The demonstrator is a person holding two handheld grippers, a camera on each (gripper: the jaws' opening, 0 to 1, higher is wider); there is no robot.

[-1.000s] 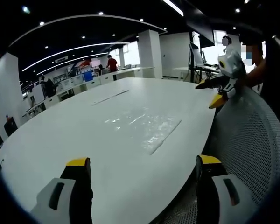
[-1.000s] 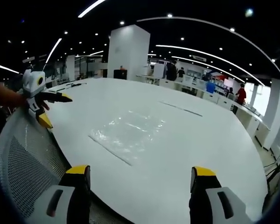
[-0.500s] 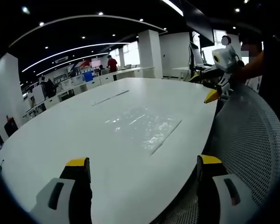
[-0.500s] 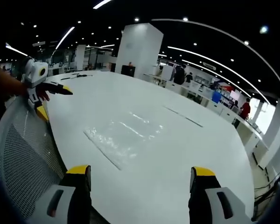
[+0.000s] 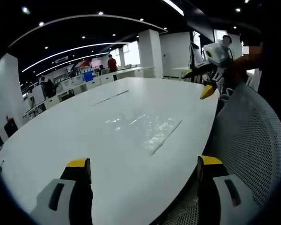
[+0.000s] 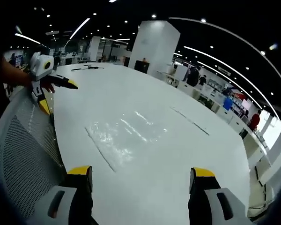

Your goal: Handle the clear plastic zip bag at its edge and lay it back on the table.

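Clear plastic zip bag (image 5: 145, 128) is seen lying flat on the white table (image 5: 75, 136), its glossy creases catching the ceiling lights and its zip edge turned toward the table's rim beside the mesh chair back (image 5: 253, 140). In the right gripper view the same bag (image 6: 124, 136) is spread on the table (image 6: 187, 154), with the zip edge on its left, nearest the chair back (image 6: 23, 154). The left gripper (image 5: 143, 171) is held low at the near edge of the table with its yellow-tipped jaws wide apart and nothing between them — the bag lies well beyond them, untouched. The right gripper (image 6: 139, 176) is likewise held spread over the near table edge, nothing gripped, the bag apart from both jaws. In the left gripper view the right gripper (image 5: 207, 80) is seen at the far right, raised above the table's edge in a person's hand, jaws parted. In the right gripper view the left gripper (image 6: 54, 91) appears at the far left, also in a hand, with its jaws parted — one pointing over the table, the other down by the chair. A white pillar (image 6: 152, 47) stands beyond the table, and desks with distant people are seen further back.
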